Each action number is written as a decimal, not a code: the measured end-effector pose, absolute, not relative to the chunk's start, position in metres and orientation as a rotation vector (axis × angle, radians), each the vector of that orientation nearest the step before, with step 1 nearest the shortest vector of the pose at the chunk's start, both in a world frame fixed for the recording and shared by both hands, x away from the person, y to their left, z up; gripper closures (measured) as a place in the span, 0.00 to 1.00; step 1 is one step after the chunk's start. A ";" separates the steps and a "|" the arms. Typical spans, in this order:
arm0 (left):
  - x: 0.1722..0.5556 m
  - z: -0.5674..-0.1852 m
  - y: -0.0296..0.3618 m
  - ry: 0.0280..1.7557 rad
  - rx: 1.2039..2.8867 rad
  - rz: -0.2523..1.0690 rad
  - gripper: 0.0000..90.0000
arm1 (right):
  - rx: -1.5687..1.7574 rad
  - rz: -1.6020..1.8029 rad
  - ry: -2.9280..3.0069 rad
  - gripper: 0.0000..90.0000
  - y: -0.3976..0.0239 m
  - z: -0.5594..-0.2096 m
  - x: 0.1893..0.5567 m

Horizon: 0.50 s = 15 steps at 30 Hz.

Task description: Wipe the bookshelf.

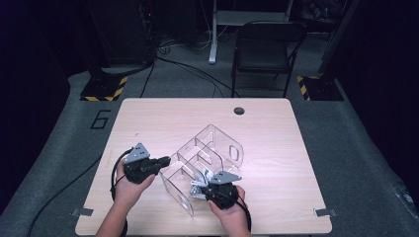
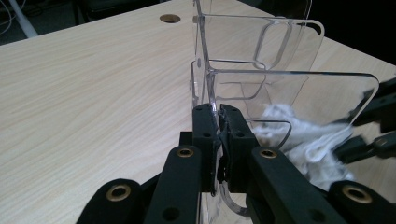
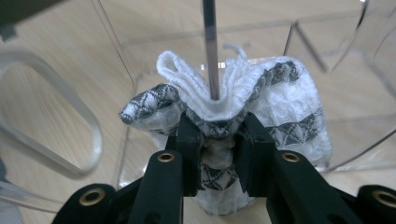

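My left gripper (image 2: 218,122) clamps the clear organizer's (image 1: 207,158) wall; my right gripper (image 3: 219,135) pinches the patterned cloth (image 3: 280,107) over a near compartment — probably not seated yet — lowering and release remain.

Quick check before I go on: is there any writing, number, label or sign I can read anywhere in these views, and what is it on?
"6": one large dark numeral on the grey floor mat, left of the table.
Yellow-and-black hazard stripes, no words, on the two stand bases on the floor behind the table.
No print on the clear acrylic organizer, the patterned cloth or either hand-held gripper.
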<state>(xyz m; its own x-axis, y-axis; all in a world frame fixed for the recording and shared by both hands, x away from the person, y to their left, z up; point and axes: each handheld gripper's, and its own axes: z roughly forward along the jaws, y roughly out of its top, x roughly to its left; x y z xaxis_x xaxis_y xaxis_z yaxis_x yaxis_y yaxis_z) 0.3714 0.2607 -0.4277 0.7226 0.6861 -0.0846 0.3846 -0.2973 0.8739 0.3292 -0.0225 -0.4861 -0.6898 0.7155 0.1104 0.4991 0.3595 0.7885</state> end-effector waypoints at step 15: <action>0.371 -0.429 0.258 0.816 1.936 0.382 0.95 | 1.069 1.234 2.374 0.80 -0.024 -0.462 0.329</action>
<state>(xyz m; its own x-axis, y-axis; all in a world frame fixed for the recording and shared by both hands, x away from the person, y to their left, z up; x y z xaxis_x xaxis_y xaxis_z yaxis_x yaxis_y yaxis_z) 0.3706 0.2579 -0.4286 0.7268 0.6828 -0.0741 0.3806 -0.3106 0.8710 0.3295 -0.0242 -0.4621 -0.6957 0.7113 0.1002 0.4907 0.3687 0.7895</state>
